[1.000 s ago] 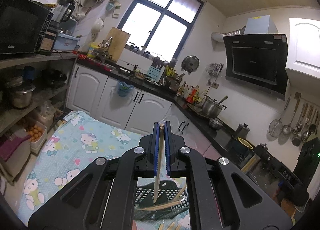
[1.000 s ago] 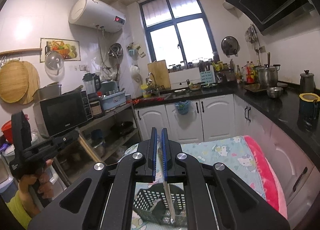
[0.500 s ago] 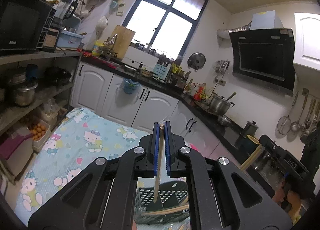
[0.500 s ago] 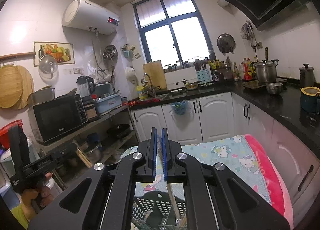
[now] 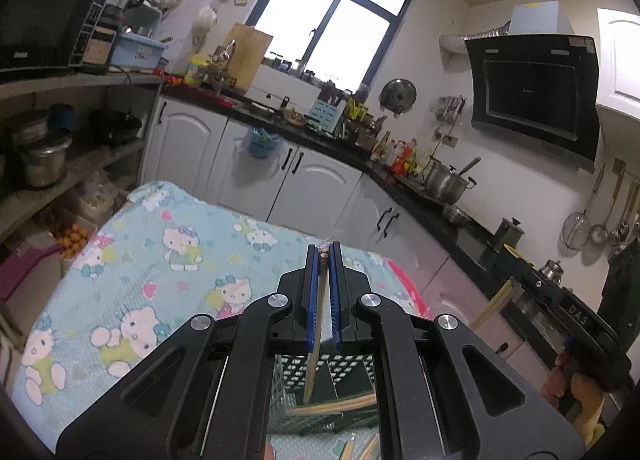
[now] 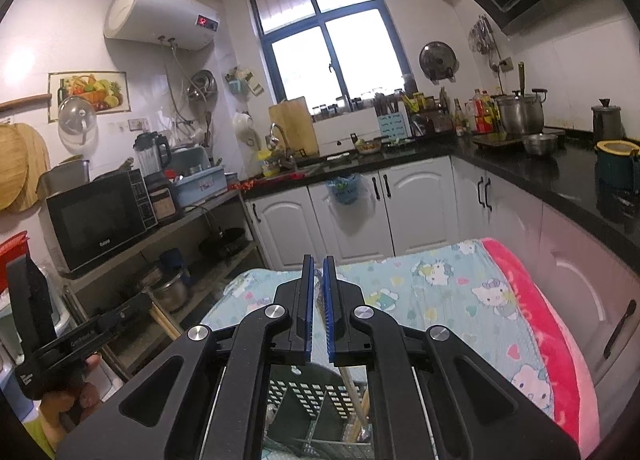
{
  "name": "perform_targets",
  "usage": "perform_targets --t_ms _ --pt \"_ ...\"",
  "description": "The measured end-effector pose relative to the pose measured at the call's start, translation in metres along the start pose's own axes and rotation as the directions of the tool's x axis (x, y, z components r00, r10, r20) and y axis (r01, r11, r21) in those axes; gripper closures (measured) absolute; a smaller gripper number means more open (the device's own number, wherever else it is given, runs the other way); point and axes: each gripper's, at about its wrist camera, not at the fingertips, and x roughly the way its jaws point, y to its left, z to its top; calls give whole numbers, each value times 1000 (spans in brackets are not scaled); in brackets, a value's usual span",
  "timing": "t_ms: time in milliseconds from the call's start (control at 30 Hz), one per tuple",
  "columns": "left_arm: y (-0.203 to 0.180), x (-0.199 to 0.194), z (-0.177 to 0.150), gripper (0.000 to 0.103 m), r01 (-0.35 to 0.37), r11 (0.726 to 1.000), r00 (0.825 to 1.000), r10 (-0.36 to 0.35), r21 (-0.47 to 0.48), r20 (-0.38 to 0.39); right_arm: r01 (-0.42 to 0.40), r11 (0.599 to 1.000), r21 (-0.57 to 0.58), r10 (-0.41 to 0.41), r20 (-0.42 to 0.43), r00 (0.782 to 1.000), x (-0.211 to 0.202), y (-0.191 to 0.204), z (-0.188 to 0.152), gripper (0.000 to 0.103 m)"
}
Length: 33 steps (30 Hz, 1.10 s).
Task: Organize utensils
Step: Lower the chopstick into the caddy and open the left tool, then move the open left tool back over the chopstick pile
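A cramped home kitchen, seen from my two hand-held rigs. My left gripper point(image 5: 324, 296) has its blue-padded jaws clamped narrow on a single pale wooden chopstick point(image 5: 316, 336), which hangs tilted from the pads, its tip down inside the dark green perforated plastic utensil basket point(image 5: 348, 372) just below. More loose wooden chopsticks point(image 5: 340, 406) lie across the basket's near part, and a few others lie on the cloth nearer still.

My right gripper point(image 6: 318, 310) is likewise closed narrow, its jaws pinching a slim wooden-handled utensil point(image 6: 350, 386) whose shaft runs down into the same basket point(image 6: 304, 392); I cannot tell what kind of utensil it is, since its end is hidden.

The basket sits at the near edge of the tabletop, which is covered by a light blue cloth printed with cartoon cats point(image 5: 168, 256) and edged in pink on the right.

In the left wrist view the other rig shows at the far right, gripped by a hand point(image 5: 576, 392). In the right wrist view a hand point(image 6: 76, 388) holds the left rig at the lower left. Beyond the tabletop stand white cabinet doors point(image 6: 352, 212) under a black counter, and a black microwave point(image 6: 100, 216) sits on a shelf to the left.
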Motion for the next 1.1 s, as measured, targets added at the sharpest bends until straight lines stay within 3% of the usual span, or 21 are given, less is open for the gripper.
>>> perform_targets --t_ms 200,233,267,300,333,400,467,667,733,1100 --pt "1 7 -11 99 7 1000 1000 -8 -8 -30 13 999 35 -12 -36 999 8 -9 -14 96" --pt "3 8 -13 91 3 1000 999 -3 -13 -42 19 999 41 -18 -43 999 9 -11 -16 86" --pt "3 9 -14 77 3 1000 999 -3 -17 -47 21 999 42 -19 -48 999 9 -12 -18 78" --pt "5 8 -15 69 3 1000 999 -5 -24 -53 23 999 42 -21 -52 998 8 -13 -20 61" --pt "6 7 -16 65 3 999 998 -5 -33 -59 28 999 42 -26 -50 998 6 -14 -23 58" --pt "8 4 -17 61 3 999 998 -6 -41 -59 22 999 36 -20 -52 998 3 -13 -27 58" --pt "8 -2 -18 45 5 999 998 -8 -45 -57 24 999 37 -22 -61 998 0 -15 -30 56" --pt "5 -21 -20 14 18 999 999 -20 -43 -49 35 998 49 -30 -91 995 -11 -17 -35 49" --pt "4 -26 -21 11 27 998 998 -29 -48 -50 40 998 45 -35 -98 995 -16 -15 -37 43" --pt "3 -50 -30 11 17 998 998 -21 -57 -57 36 999 -35 -39 -106 994 -44 5 -45 34"
